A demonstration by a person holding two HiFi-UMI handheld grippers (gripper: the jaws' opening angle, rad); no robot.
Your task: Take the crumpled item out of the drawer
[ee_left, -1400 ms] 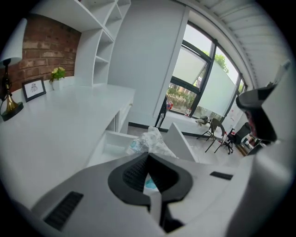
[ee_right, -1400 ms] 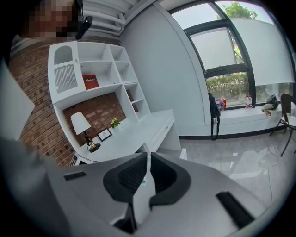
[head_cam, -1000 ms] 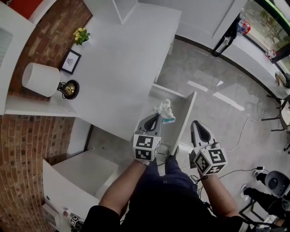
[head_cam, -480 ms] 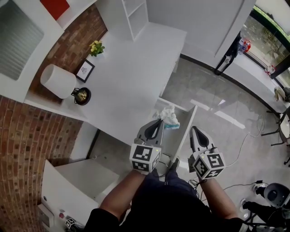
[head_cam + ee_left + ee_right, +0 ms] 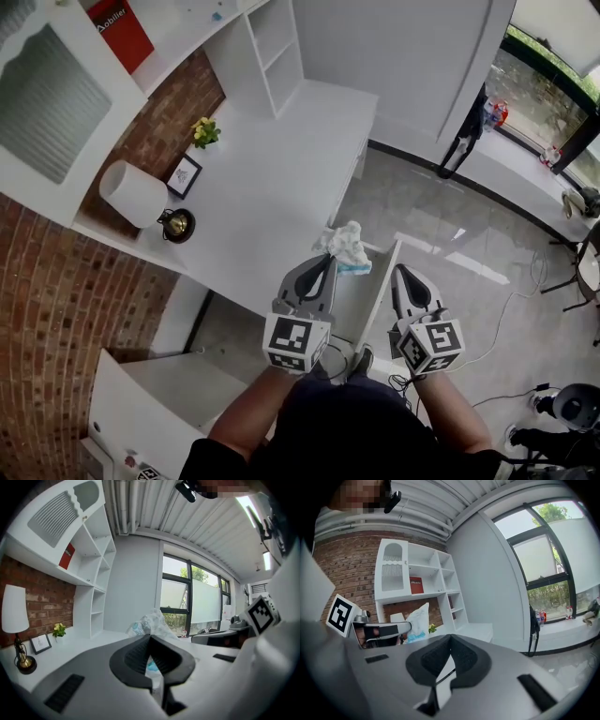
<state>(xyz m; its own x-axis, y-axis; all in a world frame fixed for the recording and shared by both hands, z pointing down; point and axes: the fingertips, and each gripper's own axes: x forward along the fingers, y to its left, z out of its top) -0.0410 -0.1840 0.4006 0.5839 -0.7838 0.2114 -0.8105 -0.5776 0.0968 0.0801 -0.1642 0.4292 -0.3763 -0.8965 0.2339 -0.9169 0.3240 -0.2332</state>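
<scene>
**A:** What has changed?

**B:** The left tool [image 5: 326,262], pinching the crumpled item [image 5: 345,242], has raised it from inside the drawer [image 5: 380,286]. It is now above the drawer's far edge, beside the desk [image 5: 272,169]. It looks clear, so the task seems nearly done.

**A:** And the right tool [image 5: 410,278]?

**B:** Pressed together, empty, near the drawer's front. The drawer's inside is mostly hidden behind both tools.

— What is the crumpled item [image 5: 345,246] made of?
— Thin crinkled film, I think plastic, slightly shiny.
— And the left claw [image 5: 327,259]?
— Matt grey plastic, with ribbed black pads [image 5: 136,656].
— The surface [image 5: 272,187] is smooth matt white, the floor [image 5: 441,206] glossy, the brick wall [image 5: 56,300] rough.
</scene>
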